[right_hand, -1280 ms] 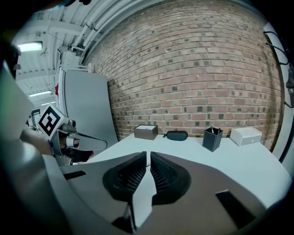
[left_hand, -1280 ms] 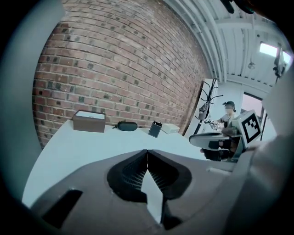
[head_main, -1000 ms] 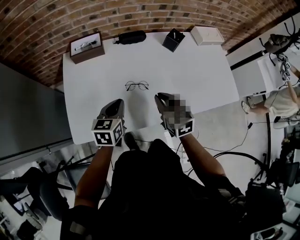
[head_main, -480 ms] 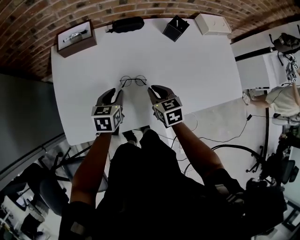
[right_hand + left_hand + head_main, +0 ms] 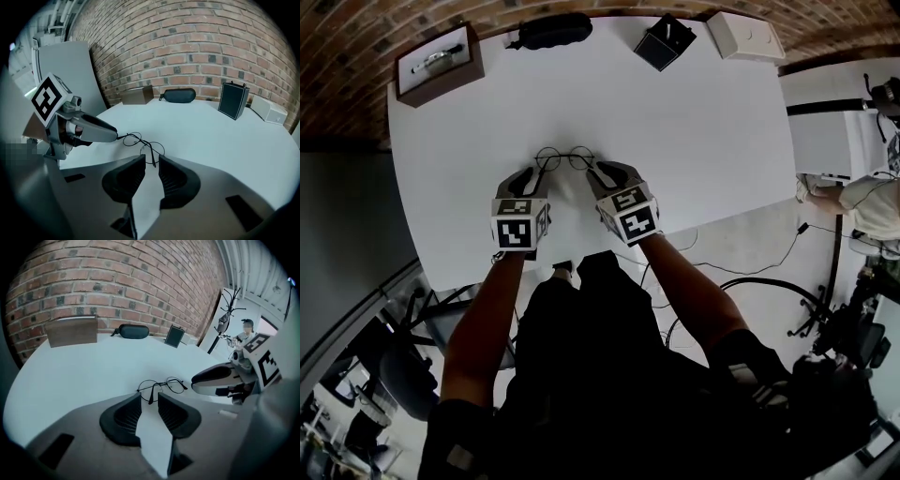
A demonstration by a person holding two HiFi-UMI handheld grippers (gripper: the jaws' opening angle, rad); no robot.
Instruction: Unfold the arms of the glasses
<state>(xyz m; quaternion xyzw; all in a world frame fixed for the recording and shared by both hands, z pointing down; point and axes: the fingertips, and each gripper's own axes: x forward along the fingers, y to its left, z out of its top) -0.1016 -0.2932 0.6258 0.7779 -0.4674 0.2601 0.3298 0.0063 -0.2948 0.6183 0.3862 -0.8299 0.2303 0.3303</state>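
Head view: glasses (image 5: 564,157) lie on the bench (image 5: 694,141), well clear of every edge. Left tongs (image 5: 532,175) and right tongs (image 5: 602,172), just opened narrowly, flank them with the folded arm tips at their gaps, unclamped.

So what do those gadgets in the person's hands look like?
Both are smooth grey shells: the left gripper and right gripper each end in two black ribbed pads and carry a white cube of black square markers. The person's clothing is dark.
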